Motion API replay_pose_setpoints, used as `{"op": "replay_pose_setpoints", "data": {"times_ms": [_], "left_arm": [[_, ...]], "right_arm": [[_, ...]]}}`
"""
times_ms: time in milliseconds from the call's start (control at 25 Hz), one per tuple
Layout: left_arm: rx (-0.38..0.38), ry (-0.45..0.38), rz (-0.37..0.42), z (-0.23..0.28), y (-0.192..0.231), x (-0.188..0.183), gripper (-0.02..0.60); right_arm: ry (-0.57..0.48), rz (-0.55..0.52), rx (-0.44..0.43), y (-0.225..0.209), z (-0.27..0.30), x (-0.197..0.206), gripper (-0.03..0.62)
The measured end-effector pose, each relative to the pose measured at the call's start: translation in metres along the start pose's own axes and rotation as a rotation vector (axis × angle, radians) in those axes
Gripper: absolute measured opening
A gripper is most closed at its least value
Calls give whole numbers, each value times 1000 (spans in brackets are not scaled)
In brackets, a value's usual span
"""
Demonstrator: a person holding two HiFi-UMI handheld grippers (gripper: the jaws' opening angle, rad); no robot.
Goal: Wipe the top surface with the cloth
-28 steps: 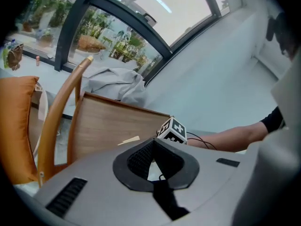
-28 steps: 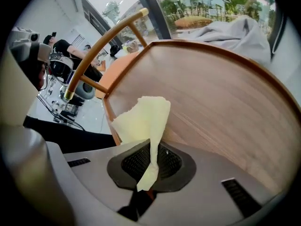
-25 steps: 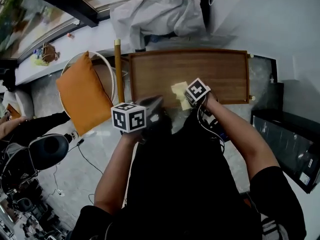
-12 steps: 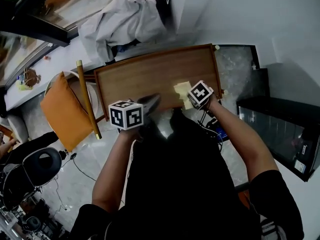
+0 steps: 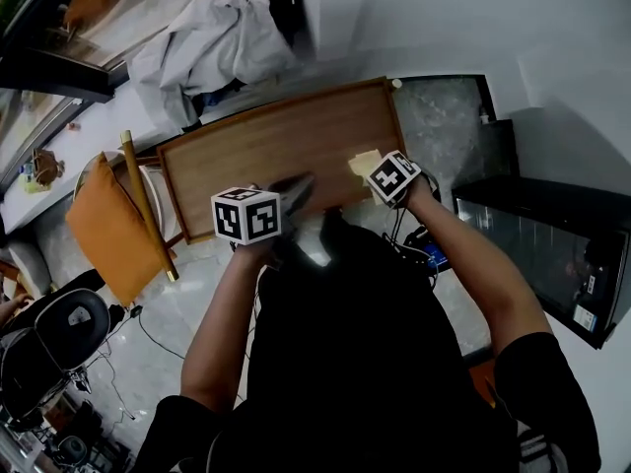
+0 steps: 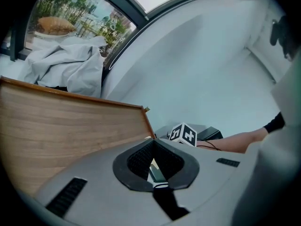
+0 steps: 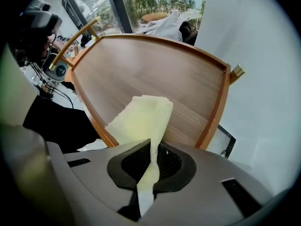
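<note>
Presently:
Table: wooden top, raised rim.
Cloth: pale yellow, lying on the table's near right part.
Right claw: closed tight on the cloth's end, at the table's near right edge.
Left claw: jaws together, holding nothing, at the table's near edge.
Cushion: orange, left of the table.

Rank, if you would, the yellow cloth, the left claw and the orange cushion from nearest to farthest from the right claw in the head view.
1. Yellow cloth: pinched in the right claw itself, on the wooden top.
2. Left claw: to its left, over the top's near edge.
3. Orange cushion: far left, past the top's end.
</note>
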State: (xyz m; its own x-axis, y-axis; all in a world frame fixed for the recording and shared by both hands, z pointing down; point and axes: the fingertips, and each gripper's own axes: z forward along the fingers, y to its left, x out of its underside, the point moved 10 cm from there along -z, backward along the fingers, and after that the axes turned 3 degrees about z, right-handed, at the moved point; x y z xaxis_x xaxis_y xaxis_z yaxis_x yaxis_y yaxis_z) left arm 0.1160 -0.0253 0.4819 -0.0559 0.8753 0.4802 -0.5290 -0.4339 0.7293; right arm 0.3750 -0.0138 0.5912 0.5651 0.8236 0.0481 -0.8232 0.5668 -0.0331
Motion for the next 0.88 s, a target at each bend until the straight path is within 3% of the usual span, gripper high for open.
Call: {"op": "replay_pose_setpoints", "data": {"times_ms": [160, 560, 880], "left_arm": [[-8, -4, -5, 1, -1, 1, 8], [-36, -14, -12, -15, -1, 9, 8], [-50, -29, -9, -38, -8, 17, 8]], "right_arm": [[36, -48, 66, -3, 0, 1, 32], [112, -46, 151, -8, 0, 3, 32], [141, 35, 188, -15, 1, 15, 32]]}}
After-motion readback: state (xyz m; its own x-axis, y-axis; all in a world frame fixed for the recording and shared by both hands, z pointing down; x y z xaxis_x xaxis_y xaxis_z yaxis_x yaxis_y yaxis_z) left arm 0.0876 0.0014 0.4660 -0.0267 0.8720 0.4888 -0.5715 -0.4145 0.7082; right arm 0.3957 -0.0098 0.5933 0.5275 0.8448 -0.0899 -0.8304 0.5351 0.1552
